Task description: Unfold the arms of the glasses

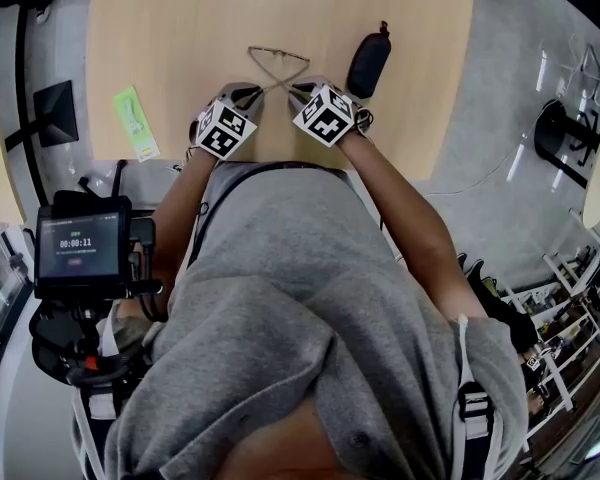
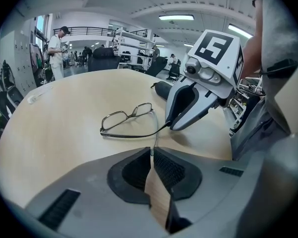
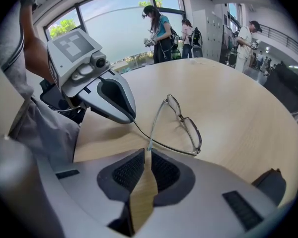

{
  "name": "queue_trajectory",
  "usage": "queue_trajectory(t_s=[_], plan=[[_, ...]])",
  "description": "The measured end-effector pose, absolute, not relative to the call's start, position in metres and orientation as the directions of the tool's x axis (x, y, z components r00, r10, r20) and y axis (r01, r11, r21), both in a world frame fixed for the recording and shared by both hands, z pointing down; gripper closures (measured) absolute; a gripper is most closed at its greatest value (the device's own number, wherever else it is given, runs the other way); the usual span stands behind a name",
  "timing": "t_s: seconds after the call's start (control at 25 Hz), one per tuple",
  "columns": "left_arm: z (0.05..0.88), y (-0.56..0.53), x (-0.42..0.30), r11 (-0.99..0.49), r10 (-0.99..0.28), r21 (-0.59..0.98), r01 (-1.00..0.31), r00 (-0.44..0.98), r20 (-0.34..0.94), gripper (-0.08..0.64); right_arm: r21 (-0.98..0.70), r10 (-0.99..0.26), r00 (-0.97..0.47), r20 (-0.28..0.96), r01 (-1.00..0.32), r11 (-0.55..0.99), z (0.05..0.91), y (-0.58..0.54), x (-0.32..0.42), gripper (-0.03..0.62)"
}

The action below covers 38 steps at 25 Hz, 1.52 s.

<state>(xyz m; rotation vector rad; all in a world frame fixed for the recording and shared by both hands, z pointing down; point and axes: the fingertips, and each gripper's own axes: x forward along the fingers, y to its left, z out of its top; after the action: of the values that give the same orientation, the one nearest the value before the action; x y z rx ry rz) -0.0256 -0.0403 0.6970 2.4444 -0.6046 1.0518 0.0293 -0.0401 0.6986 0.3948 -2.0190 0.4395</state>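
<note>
The pale wooden counter (image 1: 180,28) filled the top of the head view, its near edge against the person's grey-shirted torso (image 1: 310,298). A recorder screen (image 1: 78,248) hung at the person's left side, off the counter.

Both grippers sat close together on the counter near that edge. The left gripper (image 1: 258,90) and the right gripper (image 1: 295,90) pointed inward at each other with their tips almost meeting.

A dark zipped case (image 1: 368,63) lay just right of the right gripper and apart from it. A green paper slip (image 1: 135,120) lay well to the left, near the counter's edge.

The wire-framed glasses (image 1: 278,56) rested on the counter just beyond the gripper tips, lenses away from the person. The two thin arms ran back toward the person and crossed each other.

In the left gripper view, the left gripper's fingers (image 2: 134,170) were pressed together, pinching the tip of one arm of the glasses (image 2: 129,115). The right gripper (image 2: 170,125) held the end of the other arm.

The right gripper view showed its own fingers (image 3: 129,172) likewise pressed onto an arm tip, with the glasses (image 3: 183,119) lying just ahead.
</note>
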Motion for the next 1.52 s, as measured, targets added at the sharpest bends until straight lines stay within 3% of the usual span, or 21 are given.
queue_trajectory(t_s=[0.6, 0.8, 1.12, 1.32, 1.52], plan=[[0.703, -0.015, -0.003, -0.811, -0.168, 0.279, -0.513, 0.662, 0.731, 0.537, -0.159, -0.025, -0.472, 0.881, -0.347, 0.924, 0.706, -0.017, 0.005, 0.546], [0.700, -0.003, 0.004, -0.810, -0.086, 0.357, -0.465, 0.697, 0.712, 0.535, -0.205, 0.032, -0.487, 0.873, -0.307, 0.929, 0.708, -0.006, 0.002, 0.545], [0.624, -0.015, 0.006, -0.784, 0.060, 0.557, -0.273, 0.861, 0.505, 0.535, -0.232, 0.007, -0.515, 0.857, -0.375, 0.898, 0.693, -0.022, 0.024, 0.545], [0.629, -0.071, 0.009, -0.829, -0.101, 0.418, -0.371, 0.835, 0.541, 0.535, -0.231, -0.007, -0.523, 0.852, -0.388, 0.892, 0.690, -0.028, 0.018, 0.545], [0.671, -0.058, 0.026, -0.885, -0.014, 0.337, -0.320, 0.743, 0.669, 0.535, -0.273, 0.035, -0.549, 0.835, -0.358, 0.893, 0.684, -0.013, 0.002, 0.545]])
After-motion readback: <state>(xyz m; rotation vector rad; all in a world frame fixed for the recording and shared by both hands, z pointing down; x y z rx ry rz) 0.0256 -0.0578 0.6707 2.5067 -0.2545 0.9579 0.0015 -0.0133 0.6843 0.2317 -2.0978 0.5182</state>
